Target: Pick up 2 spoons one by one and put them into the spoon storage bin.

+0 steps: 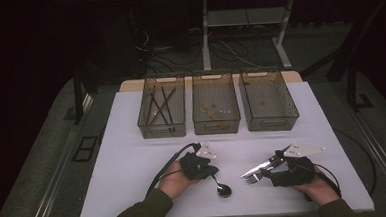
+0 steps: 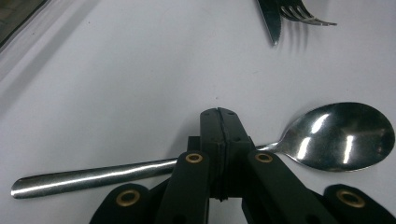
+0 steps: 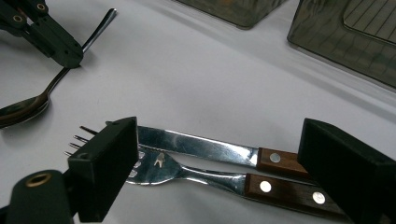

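A: High view: the white surface [image 1: 133,156] carries three grey bins [image 1: 215,103] along its far side, well apart from the cutlery. What lies in the bins is hard to make out.

B: Left gripper view: the left gripper [image 2: 219,114] has its jaws pressed together over the spoon [image 2: 299,142] handle, hiding its middle; whether they pinch it, I cannot tell.

A: Right gripper view: the right gripper [image 3: 212,158] holds its jaws wide, straddling the knife [image 3: 205,148] and fork [image 3: 187,172] lying side by side.
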